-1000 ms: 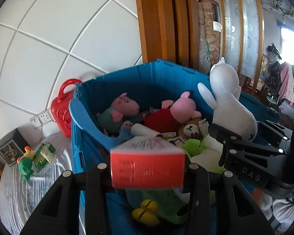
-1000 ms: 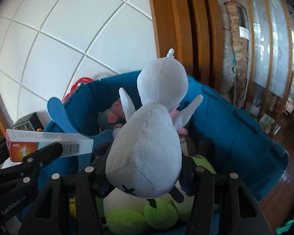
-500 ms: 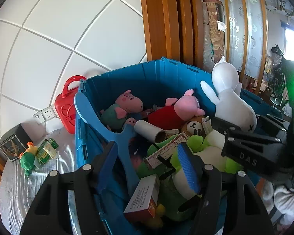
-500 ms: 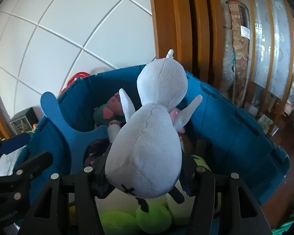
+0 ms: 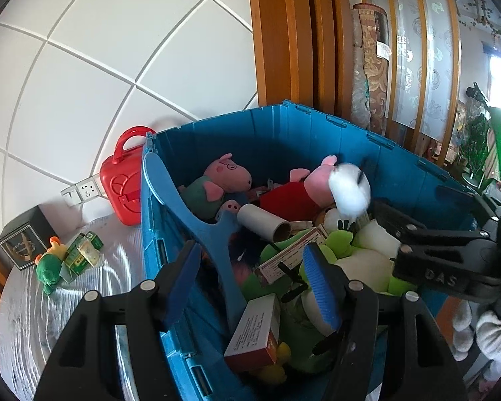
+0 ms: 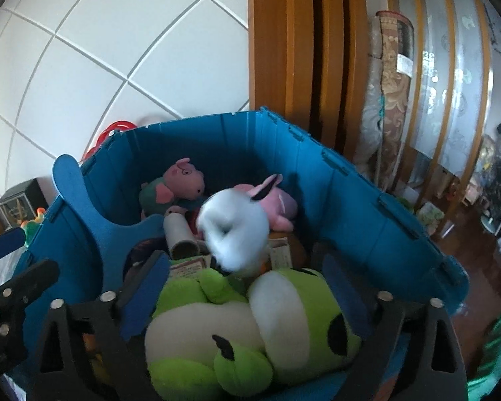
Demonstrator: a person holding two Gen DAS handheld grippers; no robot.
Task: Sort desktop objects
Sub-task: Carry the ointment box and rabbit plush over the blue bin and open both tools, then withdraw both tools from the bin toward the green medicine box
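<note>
Small green plush toy (image 5: 49,265) and green cartons (image 5: 83,253) are left on the bench (image 5: 33,314), outside the blue plastic crate (image 5: 250,140), nearer the empty, half-open left claw (image 5: 254,284); right claw (image 6: 247,287) just opened wide, white plush rabbit (image 6: 235,230) released mid-fall into the crate.

blue bin (image 6: 350,207), white plush (image 6: 233,230), green plush (image 6: 284,327)

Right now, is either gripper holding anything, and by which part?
Nothing is held. The left gripper is open and empty over the blue bin. The right gripper has just been opening its jaws; the white plush is blurred, free of them.
</note>
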